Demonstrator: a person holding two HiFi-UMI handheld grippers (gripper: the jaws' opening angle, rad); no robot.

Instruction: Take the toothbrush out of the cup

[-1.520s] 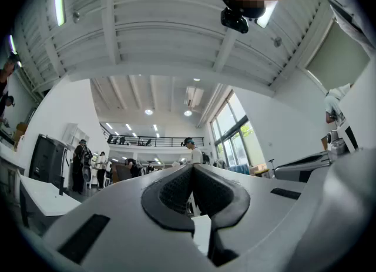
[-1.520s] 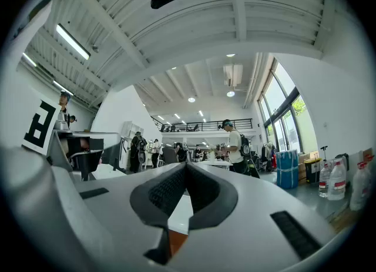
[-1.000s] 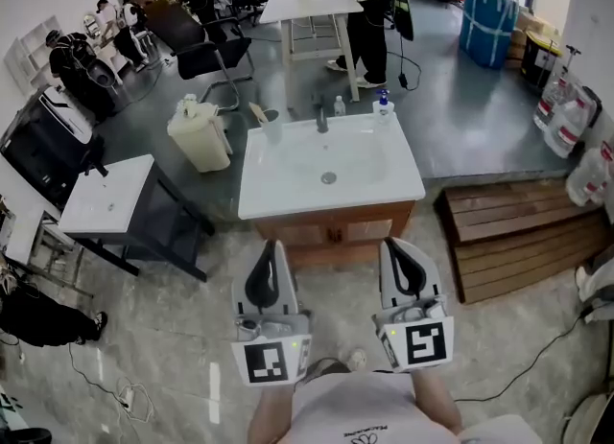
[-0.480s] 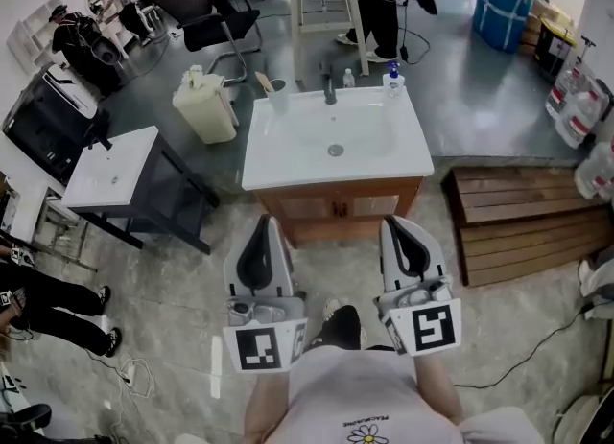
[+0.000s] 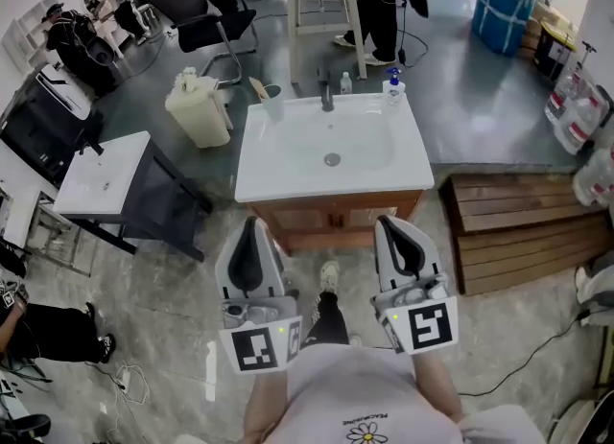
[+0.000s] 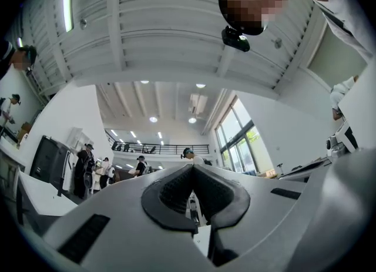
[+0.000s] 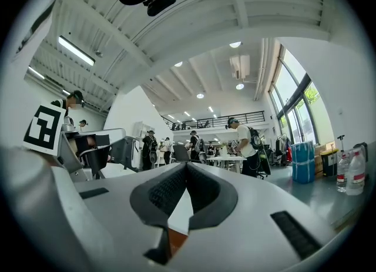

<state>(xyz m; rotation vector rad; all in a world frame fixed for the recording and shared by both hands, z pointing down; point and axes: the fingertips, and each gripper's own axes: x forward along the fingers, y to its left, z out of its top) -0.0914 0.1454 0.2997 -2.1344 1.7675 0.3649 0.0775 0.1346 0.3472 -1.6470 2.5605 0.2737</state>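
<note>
While the person stands back on the marbled floor (image 5: 163, 337), both tools hang short of the white sink counter (image 5: 264, 178), near its six o'clock edge and touching nothing. The left gripper (image 5: 251, 225) sits at about seven o'clock in the head view. Its fingers (image 6: 170, 193) are pressed together with nothing between them, and its tip tilts up toward the ceiling. The right gripper (image 5: 391, 222) sits at about five o'clock, well apart from the left. Its fingers (image 7: 167, 191) also meet at the tips and hold nothing. The toothbrush (image 5: 257, 87) stands in the translucent cup (image 5: 273, 104) at the counter's eleven o'clock corner, leaning out toward ten o'clock. The cup is far from both grippers, across the whole basin (image 5: 332, 145). A faucet (image 5: 327, 100) rises at the counter's twelve o'clock edge. A small clear bottle (image 5: 345, 82) stands just beside it toward one o'clock, and a blue-capped pump bottle (image 5: 391, 87) stands at the one o'clock corner. A wooden cabinet (image 5: 336, 214) carries the counter. A cream lidded bin (image 5: 197, 111) stands on the floor at the cup's nine o'clock, and a slatted wooden platform (image 5: 523, 231) lies at the counter's four o'clock.
</note>
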